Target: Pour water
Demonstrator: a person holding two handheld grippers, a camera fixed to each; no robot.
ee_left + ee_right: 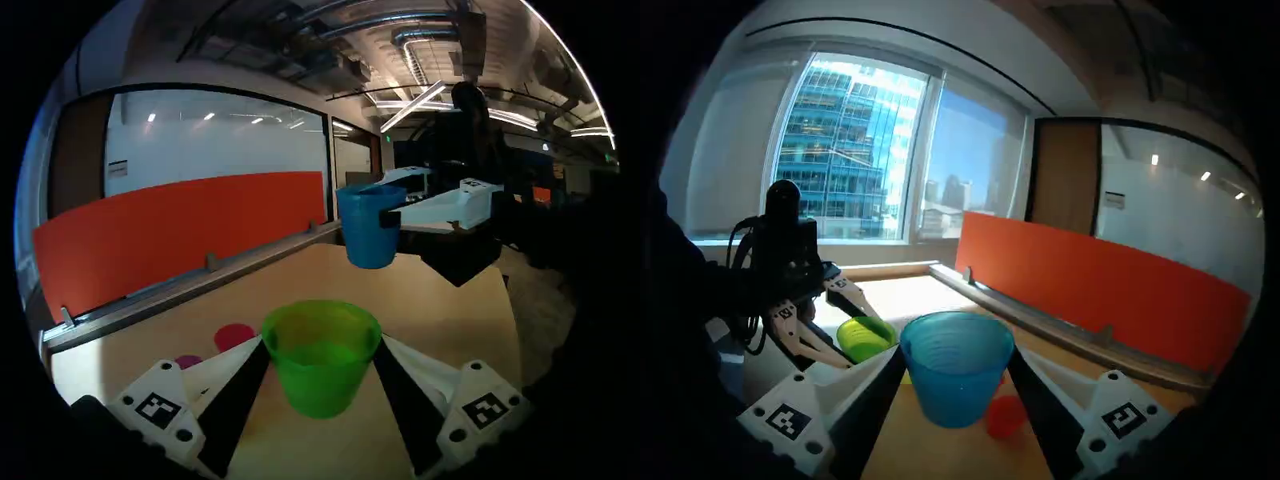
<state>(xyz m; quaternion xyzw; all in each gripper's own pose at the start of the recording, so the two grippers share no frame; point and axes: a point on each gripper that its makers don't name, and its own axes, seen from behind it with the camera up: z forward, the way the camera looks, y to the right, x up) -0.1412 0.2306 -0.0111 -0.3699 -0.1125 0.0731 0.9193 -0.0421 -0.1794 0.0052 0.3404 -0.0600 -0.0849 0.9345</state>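
In the left gripper view my left gripper is shut on a green cup, held upright above the wooden table. Farther off, the blue cup hangs in the air, pinched by my right gripper. In the right gripper view my right gripper is shut on the blue cup, also upright. Beyond it to the left, the left gripper holds the green cup, its open mouth turned toward this camera. Whether either cup holds water I cannot tell.
A red cup stands on the table just below the blue one; the red cup and a purple one sit left of the green cup. An orange partition with a metal rail bounds the table's far side.
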